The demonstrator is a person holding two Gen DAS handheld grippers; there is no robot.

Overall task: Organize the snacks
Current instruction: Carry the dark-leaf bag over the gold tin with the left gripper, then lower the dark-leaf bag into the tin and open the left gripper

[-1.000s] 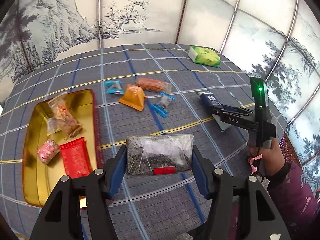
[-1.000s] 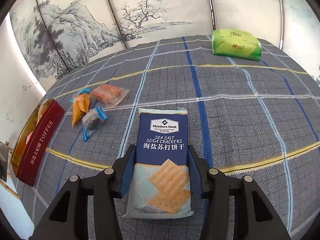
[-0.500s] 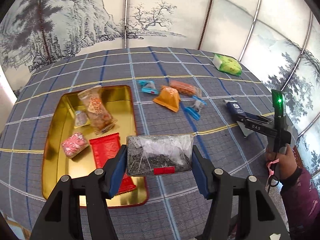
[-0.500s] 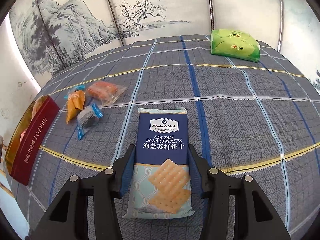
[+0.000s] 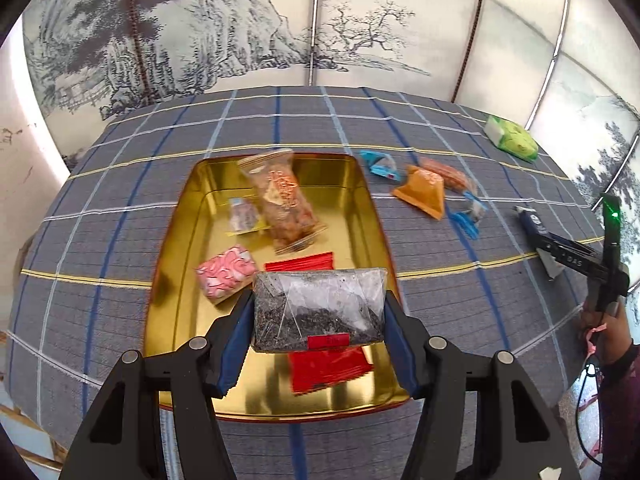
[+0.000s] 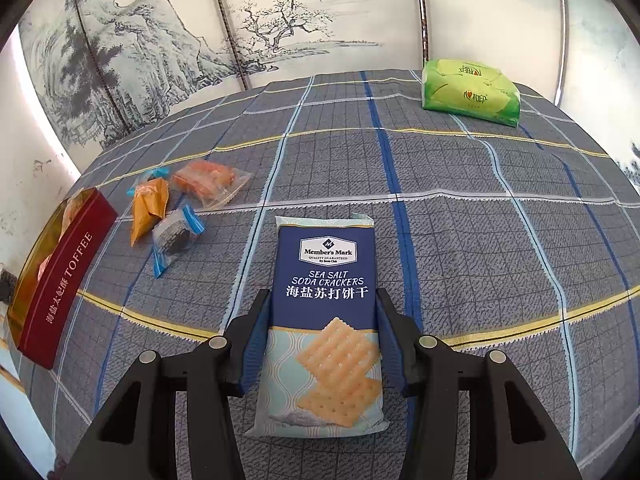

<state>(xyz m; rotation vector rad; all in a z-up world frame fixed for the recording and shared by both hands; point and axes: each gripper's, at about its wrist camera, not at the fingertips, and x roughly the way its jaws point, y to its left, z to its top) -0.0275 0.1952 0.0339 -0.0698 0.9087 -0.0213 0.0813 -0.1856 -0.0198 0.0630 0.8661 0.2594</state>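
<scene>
Gold tin (image 5: pixel 182 264), open and shallow, lies directly beyond and beneath the left gripper (image 5: pixel 320 316), whose jaws stand about half open and clamp by its short ends a clear bag of dark dried bits (image 5: pixel 318 308), held level, probably so it can drop flat among the snacks inside. Just ahead of those jaws, in the tin, lie a red packet (image 5: pixel 326 368), a pink sweet (image 5: pixel 226 274) and a long clear bag of orange snacks (image 5: pixel 286 200). The right gripper (image 6: pixel 322 344) has its jaws narrowly parted, pressed on both long edges of a sea salt soda crackers pack (image 6: pixel 326 312), apparently waiting its turn. Loose sweets, among them an orange wrapped one (image 6: pixel 148 208), lie well left of those jaws, a green pack (image 6: pixel 470 92) far beyond.
</scene>
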